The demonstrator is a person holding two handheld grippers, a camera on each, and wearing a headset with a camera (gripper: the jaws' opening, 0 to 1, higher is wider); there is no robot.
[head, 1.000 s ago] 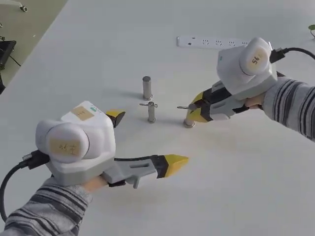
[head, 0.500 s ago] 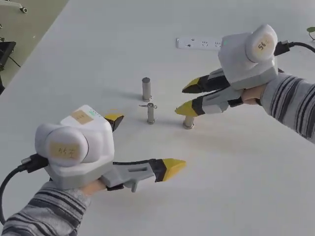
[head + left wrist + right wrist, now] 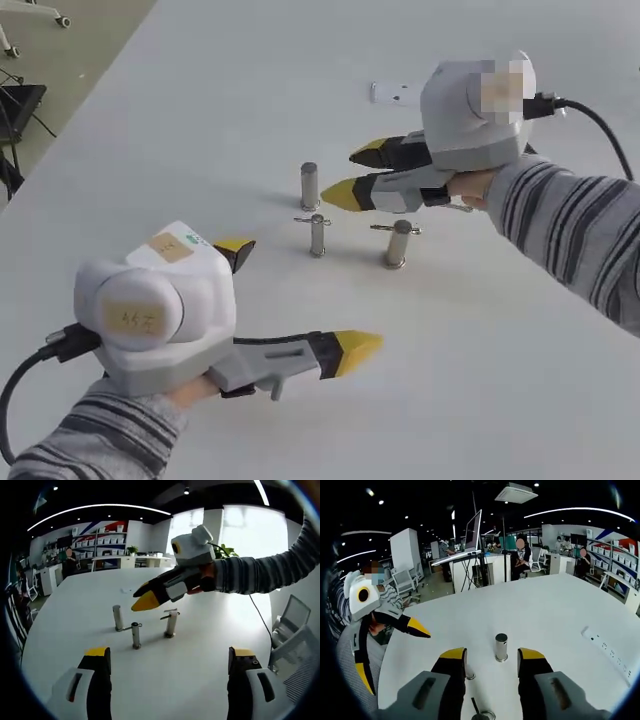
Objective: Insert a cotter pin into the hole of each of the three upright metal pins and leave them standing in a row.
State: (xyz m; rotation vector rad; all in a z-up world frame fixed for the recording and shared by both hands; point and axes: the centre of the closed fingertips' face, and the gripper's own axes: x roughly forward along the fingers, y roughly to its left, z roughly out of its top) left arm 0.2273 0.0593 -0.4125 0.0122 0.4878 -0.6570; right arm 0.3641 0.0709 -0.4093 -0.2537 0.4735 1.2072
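I held my left gripper (image 3: 298,297) low over the white counter (image 3: 200,120), its jaws spread wide with nothing in them, a little short of the three upright metal pins grouped near the middle of the counter. A cotter pin (image 3: 310,219) sat crosswise through the top of the middle pin (image 3: 318,238), and a second cotter pin (image 3: 393,228) sat through the right-hand pin (image 3: 397,248). The far pin (image 3: 309,186) stood plain, not yet fitted. My right gripper (image 3: 350,172) hovered above the counter just beside that far pin, its jaws partly apart and carrying nothing, its yellow tips pointing across the group. In the right gripper view the far pin showed upright in the gap beyond the two jaws. A white power strip (image 3: 395,93) lay flat on the counter behind the right gripper, well apart from the pins.
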